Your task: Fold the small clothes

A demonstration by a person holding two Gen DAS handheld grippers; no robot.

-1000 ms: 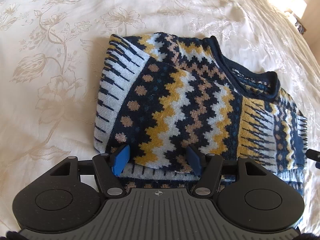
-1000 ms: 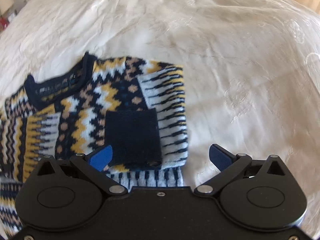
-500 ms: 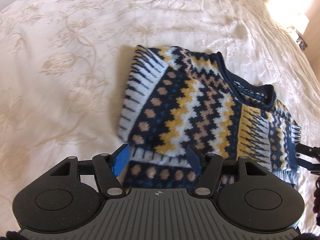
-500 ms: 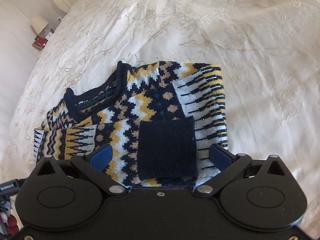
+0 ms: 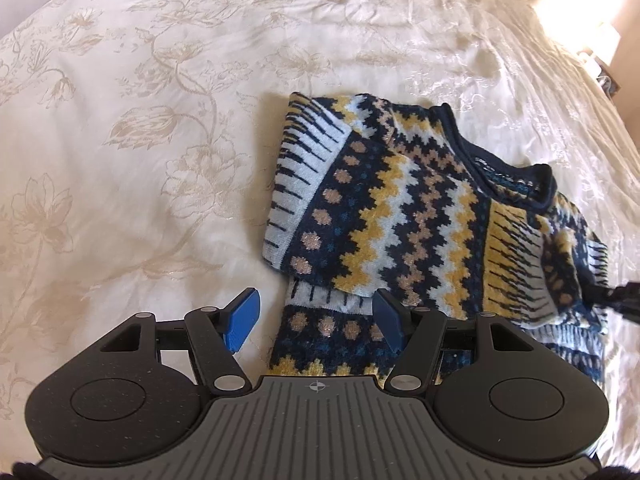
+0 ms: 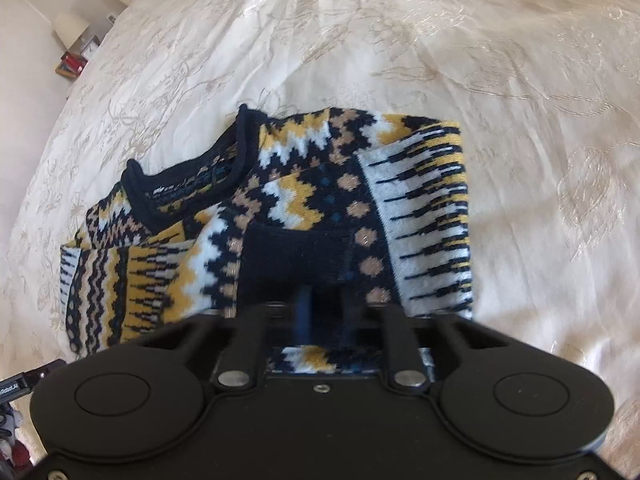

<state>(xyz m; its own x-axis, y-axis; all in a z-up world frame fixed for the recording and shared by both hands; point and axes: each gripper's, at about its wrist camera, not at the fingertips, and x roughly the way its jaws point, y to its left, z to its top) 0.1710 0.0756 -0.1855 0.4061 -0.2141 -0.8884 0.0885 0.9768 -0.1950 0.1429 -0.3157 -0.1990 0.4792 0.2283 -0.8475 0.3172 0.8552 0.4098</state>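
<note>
A small patterned knit sweater (image 5: 408, 216) in navy, yellow, white and tan lies partly folded on the cream bedspread (image 5: 140, 160). Its sleeves are folded over the body, and the navy collar (image 5: 508, 184) points to the far right. My left gripper (image 5: 316, 320) is open over the sweater's lower left edge, empty. In the right wrist view the sweater (image 6: 288, 208) fills the centre, and my right gripper (image 6: 324, 316) has closed on the navy sleeve cuff (image 6: 296, 256). The image of the closing fingers is blurred.
The bedspread (image 6: 520, 100) with a floral pattern extends all round. A bedside table with a lamp and books (image 6: 76, 48) stands beyond the bed at the far left of the right wrist view. Bright light falls at the far right of the left wrist view.
My right gripper went from wide open to shut on the navy cuff. My left gripper drew back and shifted left; its left finger is now off the sweater.
</note>
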